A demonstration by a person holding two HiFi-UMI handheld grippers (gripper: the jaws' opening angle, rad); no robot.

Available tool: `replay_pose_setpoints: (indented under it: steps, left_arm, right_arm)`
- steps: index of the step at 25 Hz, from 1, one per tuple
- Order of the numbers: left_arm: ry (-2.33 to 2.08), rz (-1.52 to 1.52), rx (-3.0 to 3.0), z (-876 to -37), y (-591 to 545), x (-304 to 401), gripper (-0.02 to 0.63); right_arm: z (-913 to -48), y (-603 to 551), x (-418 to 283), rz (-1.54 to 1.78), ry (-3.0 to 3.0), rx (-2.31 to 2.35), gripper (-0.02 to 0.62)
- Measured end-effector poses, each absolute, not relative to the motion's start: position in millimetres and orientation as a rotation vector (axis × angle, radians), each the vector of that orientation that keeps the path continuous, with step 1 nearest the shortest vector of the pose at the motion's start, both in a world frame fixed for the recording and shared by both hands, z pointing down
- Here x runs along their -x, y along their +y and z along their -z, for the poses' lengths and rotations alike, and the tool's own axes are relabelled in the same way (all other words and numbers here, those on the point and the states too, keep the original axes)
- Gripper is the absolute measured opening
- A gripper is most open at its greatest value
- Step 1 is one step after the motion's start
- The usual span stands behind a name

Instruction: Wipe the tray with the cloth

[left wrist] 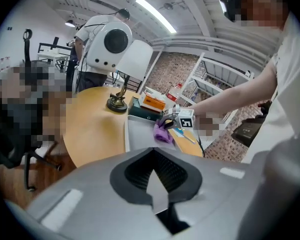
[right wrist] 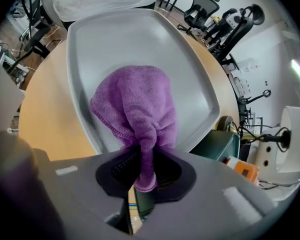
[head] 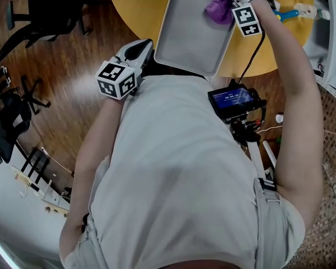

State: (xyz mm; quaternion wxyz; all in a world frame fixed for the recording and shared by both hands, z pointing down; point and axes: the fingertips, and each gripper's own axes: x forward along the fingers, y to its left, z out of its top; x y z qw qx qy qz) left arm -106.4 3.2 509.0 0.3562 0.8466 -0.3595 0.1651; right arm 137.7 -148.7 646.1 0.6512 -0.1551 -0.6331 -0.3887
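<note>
The cloth (right wrist: pixel 135 104) is a soft purple terry piece. One bunched end is pinched in the right tool (right wrist: pixel 142 169), whose jaws are clamped on that twist of fabric, and a short tail shows through behind the pads. The loose bulk spreads below the tool and seems to rest on the floor of the tray (right wrist: pixel 115 39), near the far right side as the head view shows it.

The cloth looks light and limp, so it will fold and drag rather than push. A grip high on the bunch, as here, leaves a broad pad to sweep with. The tray is a shallow grey rectangle with rounded corners and a raised rim. It looks stiff, smooth and light, so it would likely slide on the round yellow surface (head: pixel 134 4) unless steadied, and the rim is the natural hold.

The left tool (head: pixel 145 52) sits at the tray's near left corner. In its own view a pale grey wedge, apparently the rim, lies between the closed pads, so it looks clamped there.

The right forearm (head: pixel 285 66) reaches out over the surface with the tool pointing steeply down. The left arm is tucked close to the body with its tool angled gently downward.
</note>
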Motion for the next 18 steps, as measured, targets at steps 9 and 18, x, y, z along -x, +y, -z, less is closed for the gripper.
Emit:
replay_pose_setpoints:
  steps: [9, 18]
  left_arm:
    - [-1.024, -0.385, -2.124, -500, 20, 125, 0.0]
    - [-1.073, -0.373, -2.081, -515, 19, 135, 0.001]
  right_arm:
    - [-634, -171, -50, 0.987, -1.459, 0.361, 0.058]
    - [-644, -190, -4, 1.015, -1.424, 0.399, 0.057]
